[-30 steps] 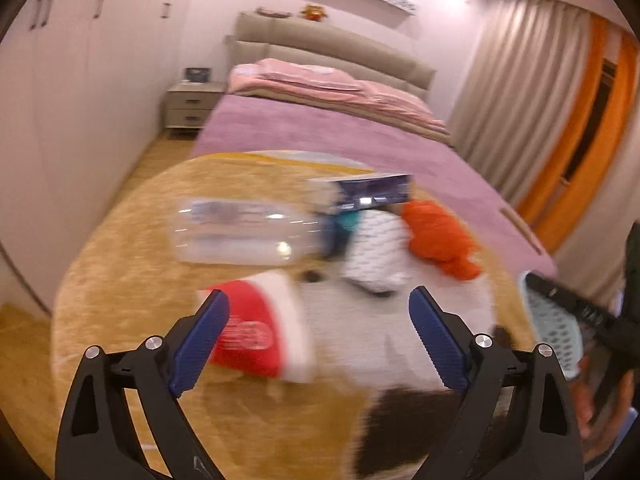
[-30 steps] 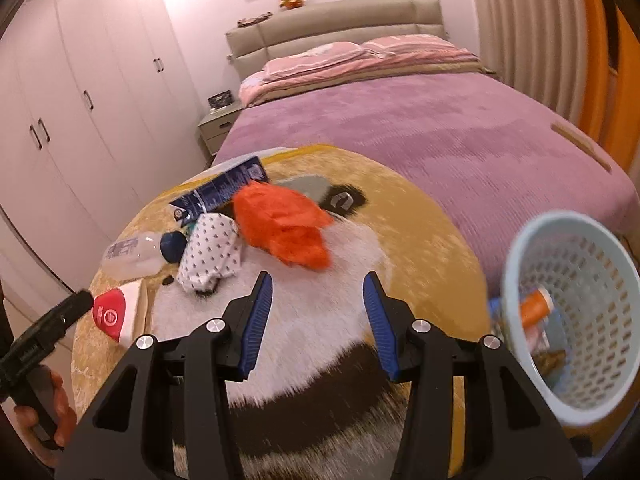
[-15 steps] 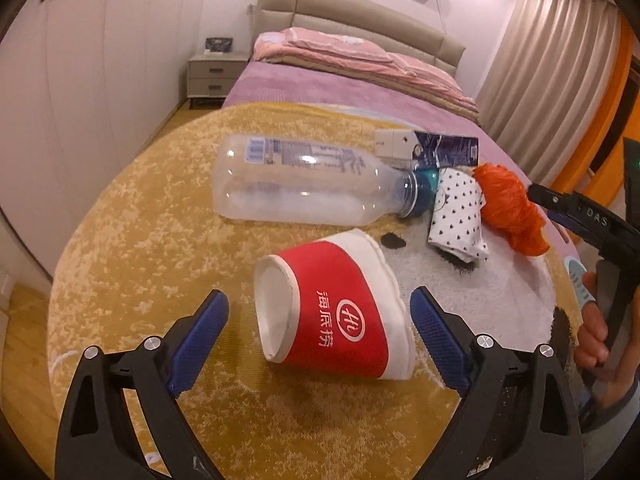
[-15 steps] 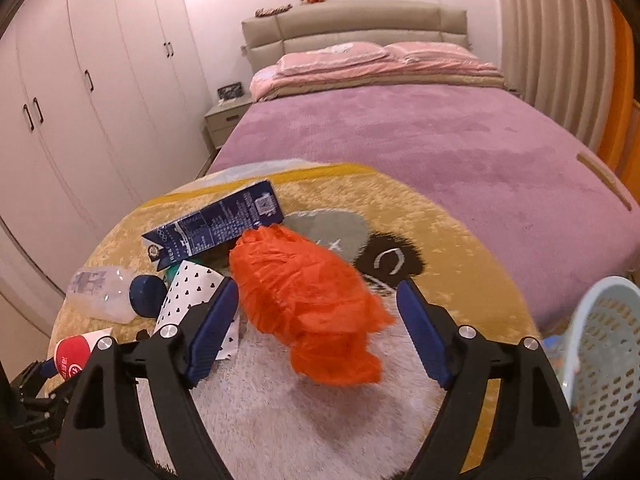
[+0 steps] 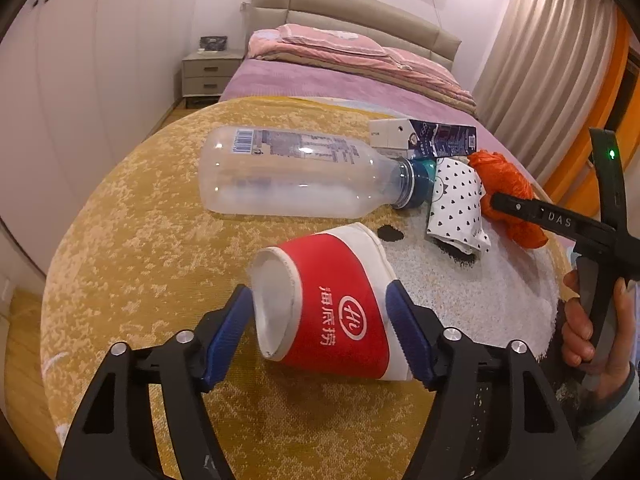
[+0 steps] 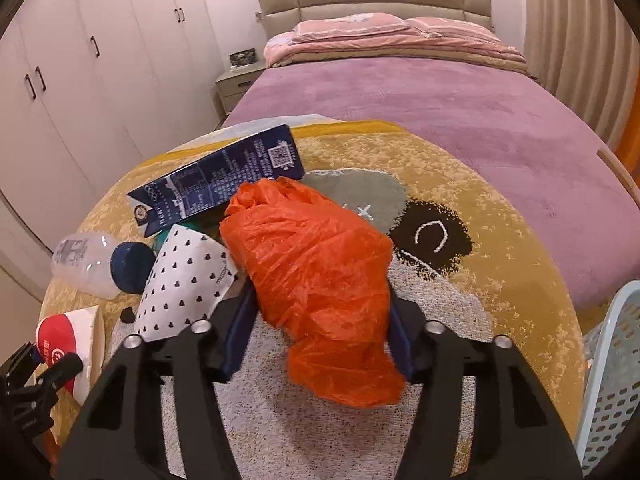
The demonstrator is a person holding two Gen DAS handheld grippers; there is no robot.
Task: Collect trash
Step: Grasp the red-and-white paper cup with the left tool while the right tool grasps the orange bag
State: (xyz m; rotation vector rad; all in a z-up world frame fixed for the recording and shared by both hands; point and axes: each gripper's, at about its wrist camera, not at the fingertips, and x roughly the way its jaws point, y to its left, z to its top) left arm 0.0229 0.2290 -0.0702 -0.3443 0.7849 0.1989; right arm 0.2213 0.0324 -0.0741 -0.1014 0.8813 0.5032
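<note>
Rug (image 5: 132, 216), round and mustard-yellow with a pale shaggy patch, is the ground for everything here, lying at the foot of the purple bed (image 6: 440, 120). At the rug's right edge stands the pale blue basket (image 6: 612, 380), only its perforated wall in view. Toward the rug's far side lies the clear plastic bottle (image 5: 296, 178) on its side, blue cap pointing at the heart-print paper bag (image 5: 456, 208), with the dark blue carton (image 5: 432, 138) just behind them. Nearer the rug's middle, the orange plastic bag (image 6: 316, 280) now sits between the blue pads of the right gripper (image 6: 320, 332), which half a second ago were spread wide around it; the jaws have drawn in against its sides, though the bag hides the contact, so a firm pinch is likely, not certain. On the rug's near left side, the left gripper (image 5: 320, 324) has likewise narrowed from a wide straddle to pads touching both flanks of the tipped red paper cup (image 5: 328, 304). Both pieces look ready to lift toward the basket; the thin cup may crush under pressure.
</note>
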